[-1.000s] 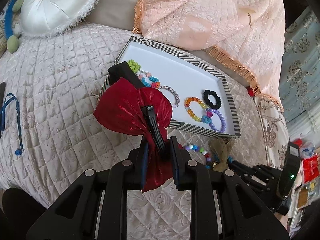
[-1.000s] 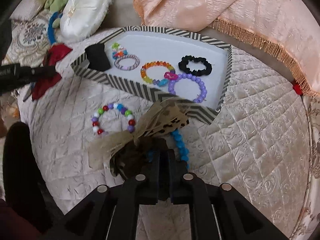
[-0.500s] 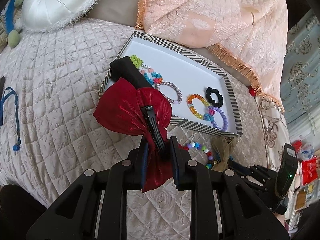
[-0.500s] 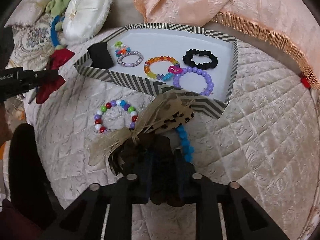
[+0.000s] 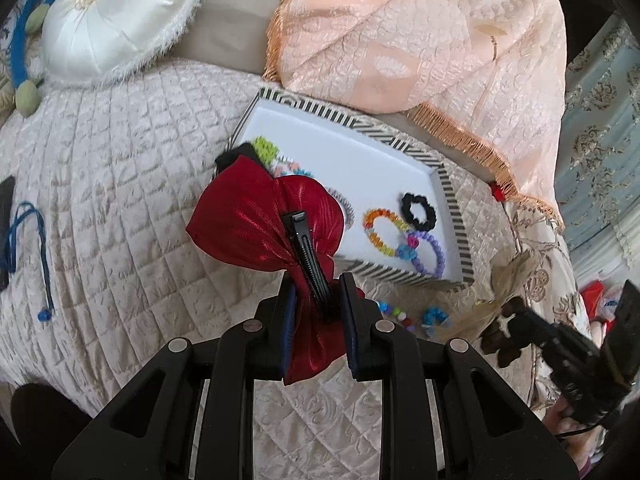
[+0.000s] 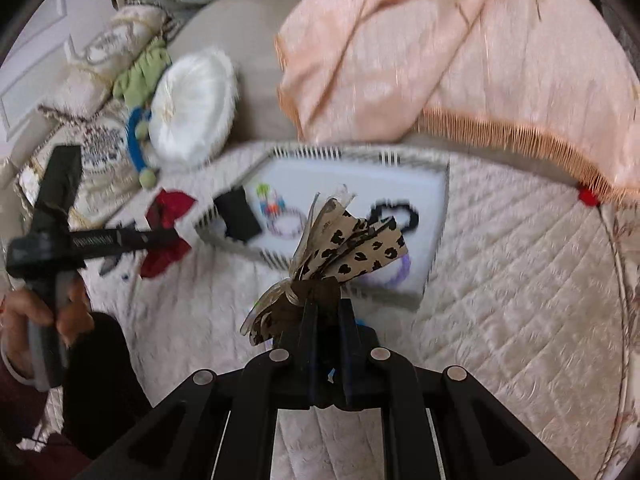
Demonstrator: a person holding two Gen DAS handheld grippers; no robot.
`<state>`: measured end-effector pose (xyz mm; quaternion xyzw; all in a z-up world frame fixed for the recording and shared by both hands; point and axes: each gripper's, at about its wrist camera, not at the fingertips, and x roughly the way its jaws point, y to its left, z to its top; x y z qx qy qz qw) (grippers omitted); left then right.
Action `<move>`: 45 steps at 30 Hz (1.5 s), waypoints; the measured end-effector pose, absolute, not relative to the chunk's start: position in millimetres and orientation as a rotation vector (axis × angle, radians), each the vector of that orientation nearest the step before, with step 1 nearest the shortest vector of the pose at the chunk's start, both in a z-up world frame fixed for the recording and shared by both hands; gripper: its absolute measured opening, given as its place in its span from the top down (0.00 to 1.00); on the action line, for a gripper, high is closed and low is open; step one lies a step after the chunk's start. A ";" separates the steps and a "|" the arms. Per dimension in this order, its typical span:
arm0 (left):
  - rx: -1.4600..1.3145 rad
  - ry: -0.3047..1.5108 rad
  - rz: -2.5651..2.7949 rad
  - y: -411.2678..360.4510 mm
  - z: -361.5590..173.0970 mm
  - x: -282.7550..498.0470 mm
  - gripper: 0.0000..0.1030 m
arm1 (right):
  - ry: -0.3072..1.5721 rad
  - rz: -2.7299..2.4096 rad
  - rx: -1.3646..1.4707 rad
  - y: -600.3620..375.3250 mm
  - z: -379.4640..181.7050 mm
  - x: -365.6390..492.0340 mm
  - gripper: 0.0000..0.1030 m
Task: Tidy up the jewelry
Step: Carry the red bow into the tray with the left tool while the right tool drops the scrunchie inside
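Lifted off bed: leopard bow, right gripper just closed tight on its knot. Tray straight ahead, below. Left gripper clamped on red bow.

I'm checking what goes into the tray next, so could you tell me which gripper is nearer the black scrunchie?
Hard to say. Left gripper, clamping the red bow, and right gripper, clamping the leopard bow, both hover outside the tray's near rim, similarly short of the scrunchie.

Soft, even daylight fills both views, with only faint shadows on the quilted bedspread. The left wrist view is crisp; the right wrist view smears with motion blur, the striped tray streaking. Fisheye bending curves everything toward dark corners.
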<state>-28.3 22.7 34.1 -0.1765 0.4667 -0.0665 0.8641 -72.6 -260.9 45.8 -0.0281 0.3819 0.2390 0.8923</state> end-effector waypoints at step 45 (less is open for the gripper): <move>-0.207 1.014 -0.120 -15.6 1.3 167.4 0.81 | 0.842 0.388 0.127 -210.5 6.3 123.6 0.91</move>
